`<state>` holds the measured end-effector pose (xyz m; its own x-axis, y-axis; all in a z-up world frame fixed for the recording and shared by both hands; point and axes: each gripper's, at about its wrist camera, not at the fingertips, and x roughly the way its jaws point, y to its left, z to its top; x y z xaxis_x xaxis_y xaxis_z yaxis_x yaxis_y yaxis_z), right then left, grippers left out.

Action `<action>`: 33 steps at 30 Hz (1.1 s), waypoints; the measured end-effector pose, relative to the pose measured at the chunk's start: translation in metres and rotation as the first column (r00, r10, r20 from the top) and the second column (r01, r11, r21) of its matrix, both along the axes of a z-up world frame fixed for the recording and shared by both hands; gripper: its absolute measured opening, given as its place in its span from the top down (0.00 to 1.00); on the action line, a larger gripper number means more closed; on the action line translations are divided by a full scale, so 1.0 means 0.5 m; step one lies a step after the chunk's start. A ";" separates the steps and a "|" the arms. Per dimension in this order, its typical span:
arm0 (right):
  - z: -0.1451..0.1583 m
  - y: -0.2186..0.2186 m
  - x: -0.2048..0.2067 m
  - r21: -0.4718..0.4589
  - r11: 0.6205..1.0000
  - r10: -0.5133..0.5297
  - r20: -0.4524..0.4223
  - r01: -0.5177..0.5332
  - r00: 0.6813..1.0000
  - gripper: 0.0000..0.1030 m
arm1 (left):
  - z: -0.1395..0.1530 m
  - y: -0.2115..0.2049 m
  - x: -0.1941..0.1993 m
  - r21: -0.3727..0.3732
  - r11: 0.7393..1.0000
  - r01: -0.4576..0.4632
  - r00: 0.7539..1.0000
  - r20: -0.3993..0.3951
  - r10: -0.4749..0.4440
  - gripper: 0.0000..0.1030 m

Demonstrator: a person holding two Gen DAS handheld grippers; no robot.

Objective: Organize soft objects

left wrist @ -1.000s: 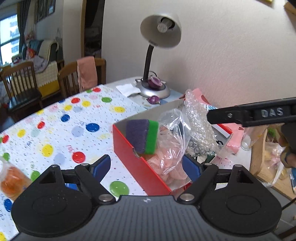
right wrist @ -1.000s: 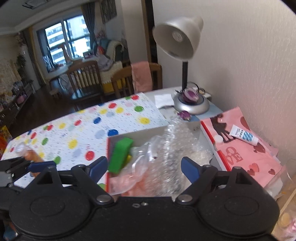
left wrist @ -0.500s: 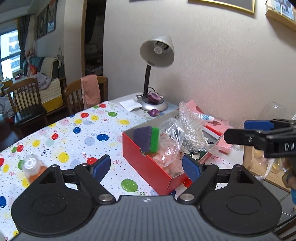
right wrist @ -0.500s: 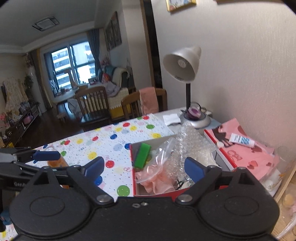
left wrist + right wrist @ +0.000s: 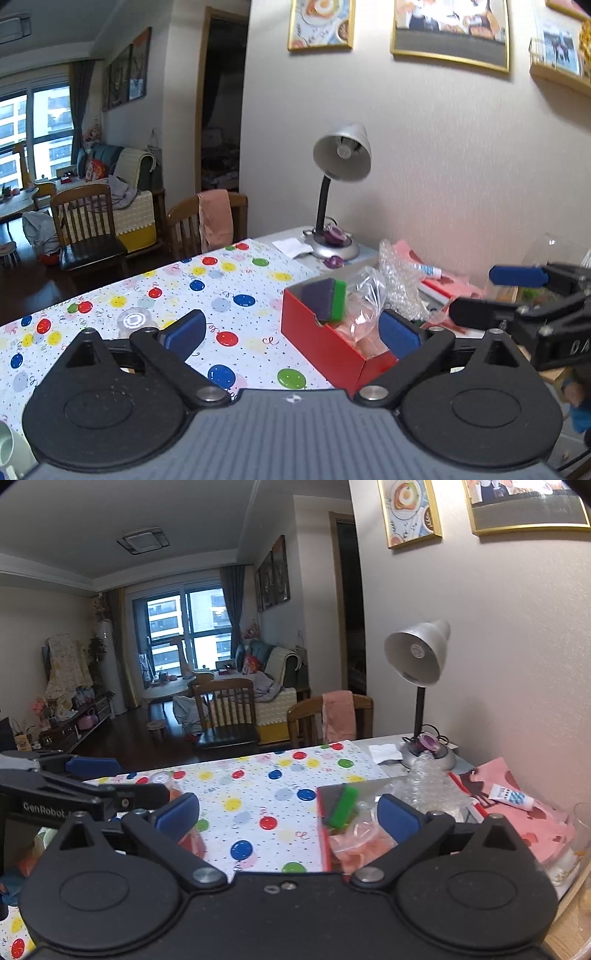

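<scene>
A red box point(image 5: 325, 341) stands on the polka-dot tablecloth point(image 5: 221, 288). In it stand a green and purple sponge point(image 5: 327, 302), a clear plastic bag with pink soft items point(image 5: 360, 306) and bubble wrap point(image 5: 400, 284). My left gripper point(image 5: 291, 330) is open and empty, held above and in front of the box. My right gripper point(image 5: 288, 810) is open and empty, also back from the box point(image 5: 325, 845); the sponge point(image 5: 341, 805), the bag point(image 5: 360, 834) and the bubble wrap point(image 5: 428, 788) show there too. The right gripper also shows at the right of the left wrist view point(image 5: 517, 295).
A grey desk lamp point(image 5: 341, 177) stands at the table's far end by the wall. A pink hearts bag point(image 5: 517, 812) with a small tube point(image 5: 508, 795) lies right of the box. A jar with an orange content point(image 5: 135, 321) stands left. Wooden chairs point(image 5: 207, 221) stand behind the table.
Both grippers have pulled back and up from the box, so it looks smaller and more of the room shows. The box's contents have not moved.
</scene>
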<state>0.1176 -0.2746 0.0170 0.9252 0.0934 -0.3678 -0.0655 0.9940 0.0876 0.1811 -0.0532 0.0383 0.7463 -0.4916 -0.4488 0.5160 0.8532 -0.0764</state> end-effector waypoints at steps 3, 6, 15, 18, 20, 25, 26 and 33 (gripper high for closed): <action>-0.003 0.013 -0.005 -0.004 1.000 0.006 0.010 -0.006 1.000 0.00 | 0.004 0.011 -0.012 -0.010 1.000 -0.013 1.000 0.003 0.013 0.00; -0.011 0.020 -0.009 0.014 1.000 0.006 0.006 -0.006 1.000 0.00 | 0.004 0.016 -0.031 0.013 1.000 -0.027 1.000 0.017 0.027 0.00; -0.025 0.032 -0.032 0.045 0.999 0.000 -0.002 0.000 1.000 0.00 | 0.001 0.025 -0.076 0.043 0.998 -0.045 0.997 0.068 0.042 0.00; -0.028 0.037 -0.038 0.051 0.999 0.000 -0.004 0.000 1.000 0.00 | -0.003 0.035 -0.081 0.027 0.999 -0.045 0.998 0.051 0.044 0.00; -0.028 0.038 -0.039 0.052 0.999 0.005 -0.007 -0.004 1.000 0.00 | -0.005 0.040 -0.088 0.025 0.998 -0.052 0.997 0.050 0.051 0.00; -0.027 0.049 -0.046 0.046 0.999 0.016 -0.005 -0.016 1.000 0.00 | -0.007 0.045 -0.098 0.031 0.997 -0.071 0.996 0.049 0.069 0.00; -0.027 0.051 -0.047 0.046 0.999 0.018 -0.006 -0.018 1.000 0.00 | -0.007 0.046 -0.098 0.030 0.997 -0.072 0.996 0.049 0.071 0.00; -0.027 0.057 -0.049 0.047 0.999 0.022 -0.007 -0.021 1.000 0.00 | -0.007 0.056 -0.100 0.021 0.997 -0.078 0.996 0.046 0.077 0.00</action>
